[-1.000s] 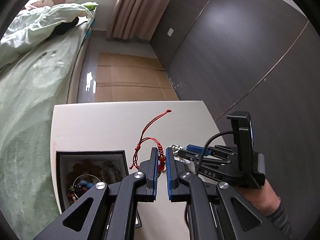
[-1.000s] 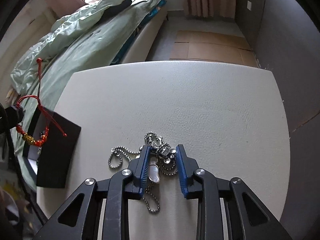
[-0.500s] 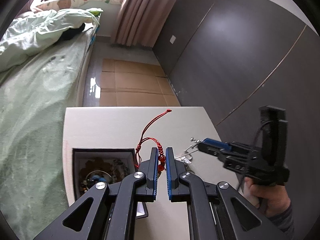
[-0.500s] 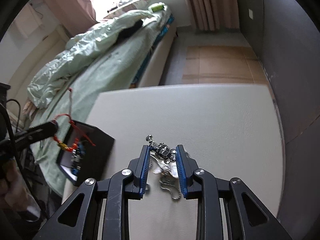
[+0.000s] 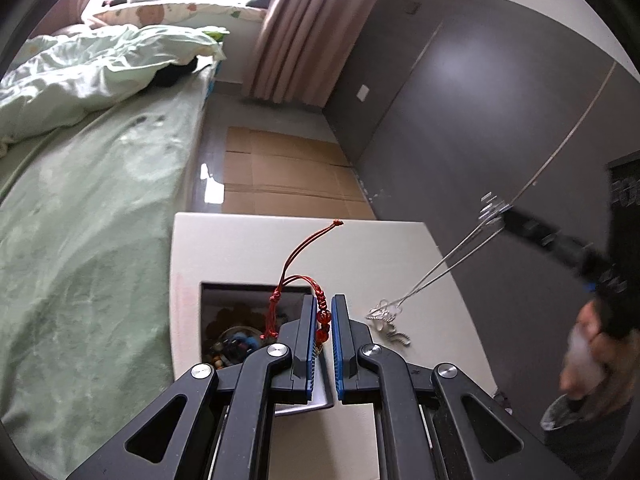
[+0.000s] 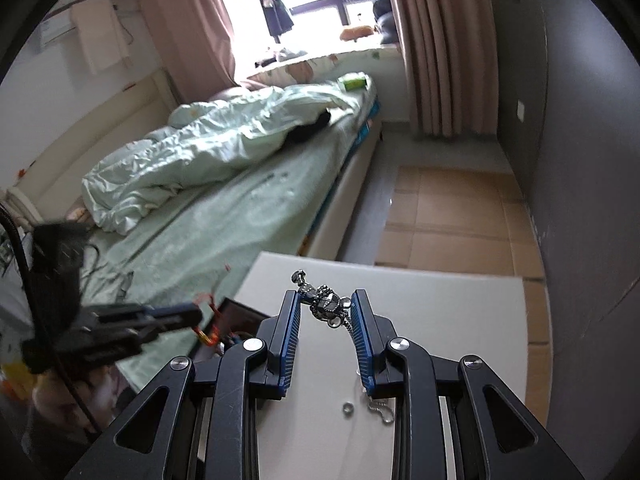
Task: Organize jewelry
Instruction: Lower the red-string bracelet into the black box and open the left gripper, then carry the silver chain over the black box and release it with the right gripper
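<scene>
Lifting away from the desk, the right gripper now clenches the silver necklace, its chain pulled taut. The left gripper still grips the red bracelet over the box, ready for dropping in.

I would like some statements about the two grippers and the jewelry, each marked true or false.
1. The left gripper is shut on the red cord bracelet. True.
2. The right gripper holds nothing. False: it grips the silver chain necklace by its pendant.
3. The whole necklace is in the air. False: its lower end lies on the white table.
4. The black jewelry box is closed. False: it is open, with beads inside.
</scene>
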Tool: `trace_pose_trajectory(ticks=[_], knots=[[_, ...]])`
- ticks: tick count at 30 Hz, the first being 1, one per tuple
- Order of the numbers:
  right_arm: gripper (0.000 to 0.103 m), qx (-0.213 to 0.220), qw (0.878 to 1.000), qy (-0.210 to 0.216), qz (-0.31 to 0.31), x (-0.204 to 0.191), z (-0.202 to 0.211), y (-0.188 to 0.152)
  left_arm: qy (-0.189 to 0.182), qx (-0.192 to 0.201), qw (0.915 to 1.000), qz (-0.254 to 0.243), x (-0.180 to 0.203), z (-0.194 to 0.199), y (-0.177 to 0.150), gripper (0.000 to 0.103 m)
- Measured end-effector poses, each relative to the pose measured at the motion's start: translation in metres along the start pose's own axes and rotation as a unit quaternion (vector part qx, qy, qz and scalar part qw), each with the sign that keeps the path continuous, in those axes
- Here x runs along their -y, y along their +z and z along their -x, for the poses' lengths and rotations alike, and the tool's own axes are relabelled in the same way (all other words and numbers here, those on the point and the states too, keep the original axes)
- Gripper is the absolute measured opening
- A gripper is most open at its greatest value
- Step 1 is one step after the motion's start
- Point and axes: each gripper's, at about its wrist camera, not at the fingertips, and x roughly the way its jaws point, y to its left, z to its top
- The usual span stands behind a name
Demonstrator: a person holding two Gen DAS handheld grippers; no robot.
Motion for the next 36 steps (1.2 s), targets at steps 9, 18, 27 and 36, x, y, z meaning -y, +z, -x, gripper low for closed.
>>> trace_pose_trajectory(ticks=[9,18,27,36], knots=[[0.027,0.044,0.999,-0.003,0.026,-0.038,0.039,0.029,0.000,-0.026,0.9988,0.042,-0.024,0.002,-0.009,0.056],[0.027,0.077,0.996,-0.008,0.054,-0.080,0.067,0.052,0.000,0.000,0.9990,0.044,-0.031,0.033,-0.013,0.062],[0.027,0.121,0.989,-0.004,0.086,-0.127,0.106,0.082,0.002,0.026,0.9985,0.047,-0.040,0.061,-0.019,0.070],[0.027,0.126,0.986,0.005,0.113,-0.171,0.107,0.093,0.006,0.049,0.9971,0.059,-0.052,0.086,-0.023,0.085]])
